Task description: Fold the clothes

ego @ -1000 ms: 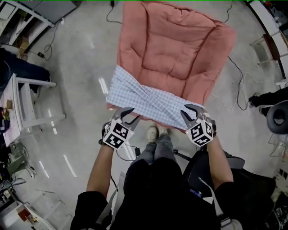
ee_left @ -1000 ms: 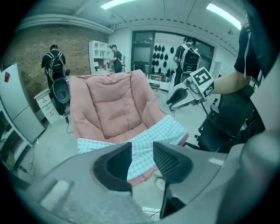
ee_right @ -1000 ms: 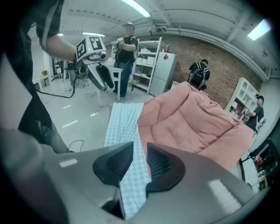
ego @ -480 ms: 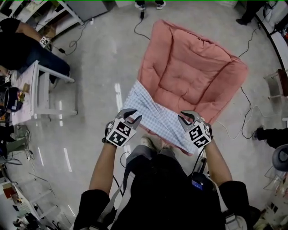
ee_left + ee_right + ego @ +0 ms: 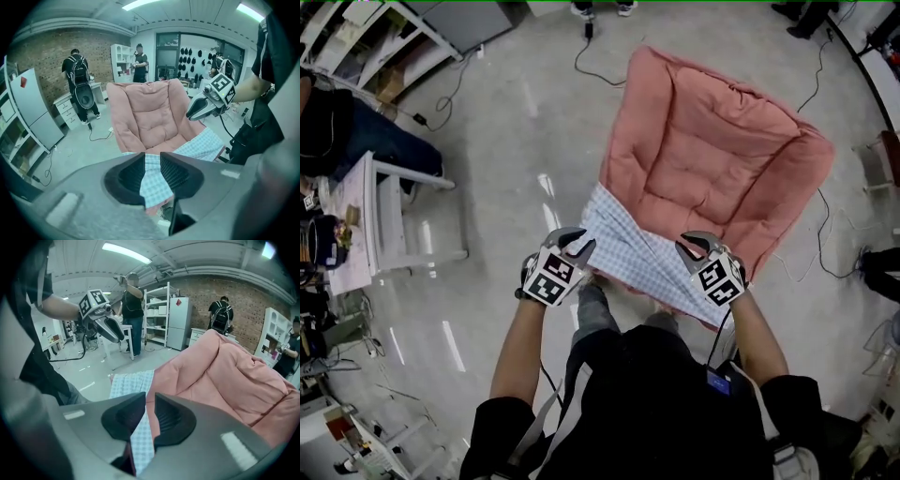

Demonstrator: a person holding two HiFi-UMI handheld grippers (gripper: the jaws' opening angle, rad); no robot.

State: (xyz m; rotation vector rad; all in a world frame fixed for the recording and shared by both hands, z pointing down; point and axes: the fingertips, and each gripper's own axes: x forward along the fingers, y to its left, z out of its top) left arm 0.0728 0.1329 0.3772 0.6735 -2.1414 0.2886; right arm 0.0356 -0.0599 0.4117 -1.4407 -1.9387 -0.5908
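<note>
Overhead, in the head view, a pink quilt (image 5: 712, 159) lies spread on the floor (image 5: 487, 187), filling the frame toward 1 o'clock. Its near edge, at the quilt's 6 o'clock side, is turned up so the blue checked underside (image 5: 637, 267) shows. The left gripper (image 5: 579, 244) is at the 7 o'clock corner of that edge, the right gripper (image 5: 690, 246) at the 5 o'clock corner. Both pairs of fingers have just been closing and now pinch the checked cloth, which runs between them in each gripper view. 1 second ago they stood wider at this edge. With 2 corners gripped, the first fold can probably begin
</note>
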